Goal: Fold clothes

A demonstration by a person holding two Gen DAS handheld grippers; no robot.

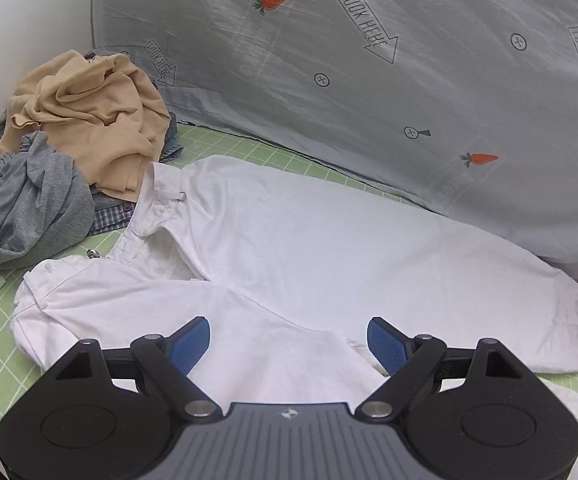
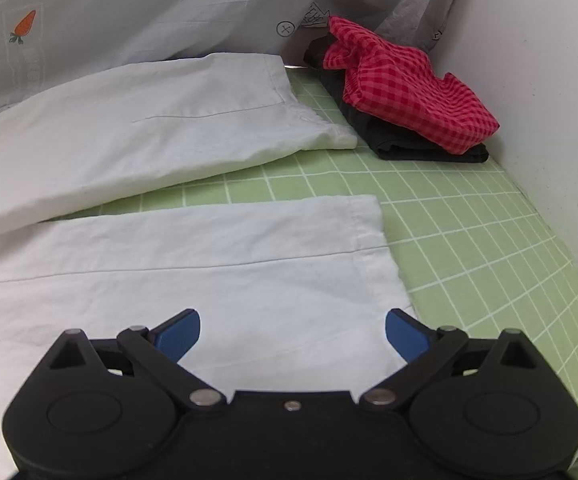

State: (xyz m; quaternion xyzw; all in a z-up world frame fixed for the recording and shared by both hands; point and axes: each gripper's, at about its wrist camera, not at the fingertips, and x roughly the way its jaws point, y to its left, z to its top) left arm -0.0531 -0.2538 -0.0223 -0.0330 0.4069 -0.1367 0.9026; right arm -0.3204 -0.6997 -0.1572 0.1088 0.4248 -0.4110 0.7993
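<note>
Pile (image 1: pixel 69 140): unfolded clothes heaped far left, likely waiting their turn.
Left tool (image 1: pixel 289 346): spread, empty, above the crotch.
Trousers (image 1: pixel 289 240): white, flat on the green mat (image 2: pixel 469 240), legs splayed, ready for folding.
Right tool (image 2: pixel 293 334): spread, empty, over the near hem.
Stack (image 2: pixel 409 92): folded red and black, clear of the legs.

A home bedroom: carrot-print duvet (image 1: pixel 369 100), green checked bedsheet (image 2: pixel 469 220), heaped laundry (image 1: pixel 69 140).

A green grid-lined mat (image 2: pixel 469 216) lies beneath a grey carrot-printed sheet (image 1: pixel 369 80) and beside a white wall (image 2: pixel 549 100).
</note>
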